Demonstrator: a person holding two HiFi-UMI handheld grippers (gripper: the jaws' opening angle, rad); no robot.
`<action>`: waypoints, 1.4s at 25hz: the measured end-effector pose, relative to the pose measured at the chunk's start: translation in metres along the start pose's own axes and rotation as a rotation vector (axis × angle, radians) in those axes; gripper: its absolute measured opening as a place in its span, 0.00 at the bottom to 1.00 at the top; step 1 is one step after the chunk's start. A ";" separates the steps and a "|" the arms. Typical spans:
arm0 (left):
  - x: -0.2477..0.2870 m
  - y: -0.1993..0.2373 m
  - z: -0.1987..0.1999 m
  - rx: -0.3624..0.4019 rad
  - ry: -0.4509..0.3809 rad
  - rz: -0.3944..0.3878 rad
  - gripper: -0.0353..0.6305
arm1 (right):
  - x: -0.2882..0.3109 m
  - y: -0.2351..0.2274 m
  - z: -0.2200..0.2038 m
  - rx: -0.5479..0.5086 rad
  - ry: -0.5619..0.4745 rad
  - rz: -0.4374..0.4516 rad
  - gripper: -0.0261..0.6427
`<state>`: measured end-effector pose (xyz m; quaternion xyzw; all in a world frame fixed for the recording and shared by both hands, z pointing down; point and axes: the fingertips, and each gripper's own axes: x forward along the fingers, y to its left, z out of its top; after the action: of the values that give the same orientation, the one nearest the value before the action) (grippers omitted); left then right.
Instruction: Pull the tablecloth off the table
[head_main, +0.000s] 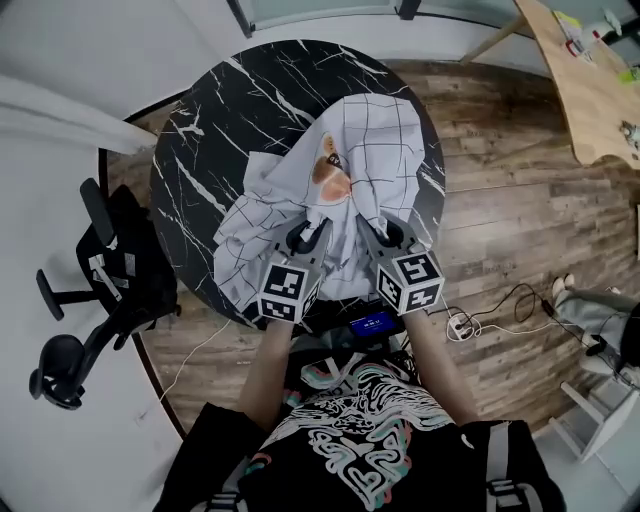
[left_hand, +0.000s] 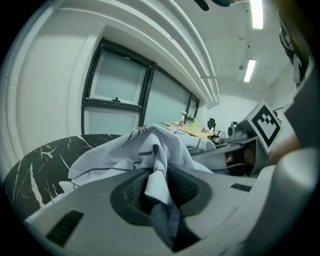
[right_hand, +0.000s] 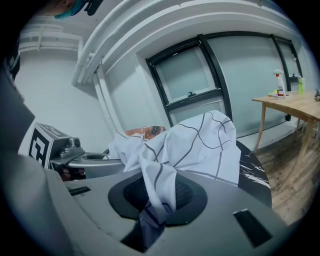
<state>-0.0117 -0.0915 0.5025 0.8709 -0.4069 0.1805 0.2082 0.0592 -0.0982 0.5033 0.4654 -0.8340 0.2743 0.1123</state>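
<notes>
A white tablecloth (head_main: 375, 150) with a thin dark grid lies bunched up on a round black marble table (head_main: 215, 120), lifted into a ridge toward the near edge. An orange and brown patch (head_main: 330, 172) shows in its folds. My left gripper (head_main: 305, 238) is shut on a fold of the tablecloth (left_hand: 155, 172) at the near side. Right beside it, my right gripper (head_main: 385, 236) is shut on another fold of the tablecloth (right_hand: 160, 187). Both hold the fabric raised above the tabletop. Each gripper shows in the other's view, the right gripper's marker cube (left_hand: 265, 122) and the left gripper's marker cube (right_hand: 42, 142).
A black office chair (head_main: 95, 290) stands left of the table. A wooden table (head_main: 590, 90) with small items is at the far right. Cables and a power strip (head_main: 470, 322) lie on the wood floor to the right. A second person's legs (head_main: 590, 305) show at the right edge.
</notes>
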 end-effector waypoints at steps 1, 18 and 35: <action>-0.001 -0.001 0.002 0.002 -0.004 -0.001 0.17 | -0.001 0.001 0.002 -0.003 -0.003 0.000 0.14; -0.026 -0.012 0.029 0.057 -0.065 -0.013 0.17 | -0.022 0.023 0.028 -0.043 -0.075 -0.008 0.14; -0.051 -0.022 0.049 0.112 -0.121 -0.010 0.17 | -0.042 0.046 0.047 -0.094 -0.129 -0.005 0.14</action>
<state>-0.0174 -0.0715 0.4315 0.8927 -0.4034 0.1490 0.1350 0.0468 -0.0761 0.4298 0.4783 -0.8503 0.2042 0.0805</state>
